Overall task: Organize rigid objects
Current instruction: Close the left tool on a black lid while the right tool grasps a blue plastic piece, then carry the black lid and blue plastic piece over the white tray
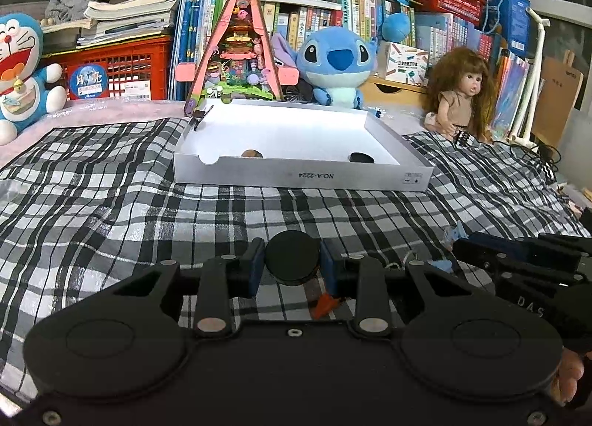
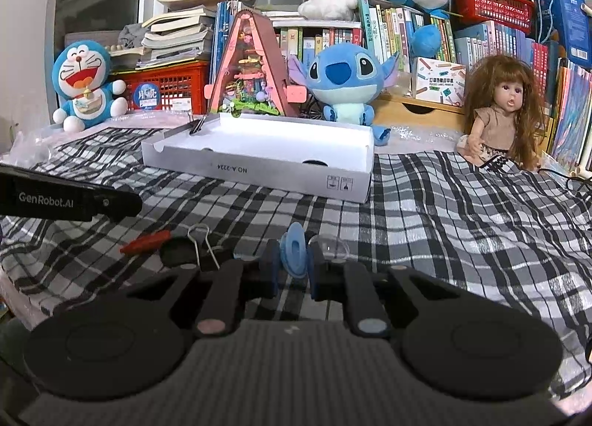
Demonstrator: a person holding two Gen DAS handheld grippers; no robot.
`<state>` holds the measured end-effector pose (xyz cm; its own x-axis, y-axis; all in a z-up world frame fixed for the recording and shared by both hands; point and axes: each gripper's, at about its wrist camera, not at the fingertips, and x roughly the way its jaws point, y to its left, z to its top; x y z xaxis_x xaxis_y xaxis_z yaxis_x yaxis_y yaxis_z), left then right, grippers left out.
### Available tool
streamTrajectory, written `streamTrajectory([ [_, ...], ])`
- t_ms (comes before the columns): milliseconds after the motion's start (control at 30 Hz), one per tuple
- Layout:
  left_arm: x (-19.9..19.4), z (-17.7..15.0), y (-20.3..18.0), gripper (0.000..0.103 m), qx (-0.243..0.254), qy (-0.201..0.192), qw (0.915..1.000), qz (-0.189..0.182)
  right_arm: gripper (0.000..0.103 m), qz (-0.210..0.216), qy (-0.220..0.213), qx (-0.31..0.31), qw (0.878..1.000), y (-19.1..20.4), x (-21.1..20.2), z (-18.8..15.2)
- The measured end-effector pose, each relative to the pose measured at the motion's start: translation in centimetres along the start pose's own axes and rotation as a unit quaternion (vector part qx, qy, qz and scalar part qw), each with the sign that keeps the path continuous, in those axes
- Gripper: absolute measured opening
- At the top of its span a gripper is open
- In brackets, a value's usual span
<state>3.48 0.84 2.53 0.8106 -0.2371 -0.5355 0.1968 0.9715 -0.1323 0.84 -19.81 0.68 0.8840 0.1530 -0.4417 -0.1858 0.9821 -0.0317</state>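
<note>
My left gripper (image 1: 292, 265) is shut on a black round disc (image 1: 292, 257), held just above the checked cloth. My right gripper (image 2: 293, 270) is shut on a blue suction-cup piece (image 2: 293, 254). A white shallow box (image 1: 303, 176) lies ahead; a brown round piece (image 1: 252, 154) and a black round piece (image 1: 360, 157) lie in it. The box also shows in the right wrist view (image 2: 259, 170), with a binder clip (image 2: 196, 126) on its far left corner. An orange piece (image 2: 146, 241), a black binder clip (image 2: 185, 250) and a clear suction cup (image 2: 331, 246) lie on the cloth.
Plush toys, a doll (image 1: 460, 93), a pink toy house (image 1: 238, 52), red crates and books line the back. The left gripper's body (image 2: 66, 198) shows at the left of the right wrist view. The right gripper (image 1: 525, 263) shows at the right of the left wrist view.
</note>
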Motion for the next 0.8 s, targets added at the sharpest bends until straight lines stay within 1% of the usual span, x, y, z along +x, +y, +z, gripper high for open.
streamTrajectory([
  [167, 0.9, 1.8, 0.8, 0.030, -0.007, 0.001, 1.0000, -0.003, 0.020, 0.012, 0.008, 0.033, 0.999, -0.8, 0.7, 1.7],
  [333, 2.5, 4.7, 1.7, 0.030, -0.020, 0.011, 0.9997, -0.007, 0.020, 0.021, 0.014, 0.061, 0.998, -1.8, 1.9, 4.0],
  [500, 4.8, 7.7, 2.4, 0.030, -0.027, 0.019, 0.9995, -0.001, 0.020, 0.029, 0.023, 0.082, 0.996, -3.1, 3.8, 6.7],
  [633, 7.3, 9.9, 3.0, 0.030, -0.039, 0.033, 0.9987, 0.001, 0.020, 0.037, 0.048, 0.100, 0.993, -4.2, 6.3, 9.0],
  [800, 11.1, 12.2, 3.9, 0.030, -0.060, 0.059, 0.9965, 0.005, 0.020, 0.035, 0.081, 0.129, 0.988, -5.6, 10.1, 11.2],
])
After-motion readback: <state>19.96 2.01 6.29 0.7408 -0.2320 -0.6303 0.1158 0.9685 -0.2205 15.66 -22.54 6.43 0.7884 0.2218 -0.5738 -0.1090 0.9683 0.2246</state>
